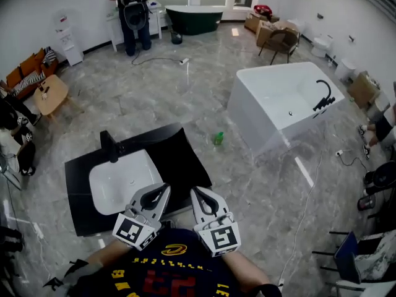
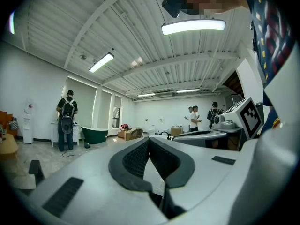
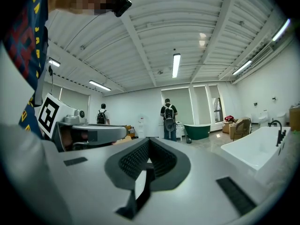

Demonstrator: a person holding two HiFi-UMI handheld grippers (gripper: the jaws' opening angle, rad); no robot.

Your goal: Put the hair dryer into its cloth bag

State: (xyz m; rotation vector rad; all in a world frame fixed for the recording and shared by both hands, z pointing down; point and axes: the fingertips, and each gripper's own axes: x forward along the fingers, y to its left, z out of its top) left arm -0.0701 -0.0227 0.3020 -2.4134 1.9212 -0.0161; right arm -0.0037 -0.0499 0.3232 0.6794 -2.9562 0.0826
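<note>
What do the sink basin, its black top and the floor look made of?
Basin: glossy white, likely ceramic, with soft highlights. Black top: matte dark slab, stone or laminate, unclear. Floor: polished grey veined marble or marble-look tile, reflecting the lights.

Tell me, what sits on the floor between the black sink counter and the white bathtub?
Only a small green bottle stands there; the head view shows it.

Grey marble-veined floor (image 1: pixel 154 91), black vanity top (image 1: pixel 179 159) with a white basin (image 1: pixel 120 181), white bathtub (image 1: pixel 253 116), dark green tub (image 1: pixel 193 17) out back, tiny green bottle (image 1: pixel 218 138).
</note>
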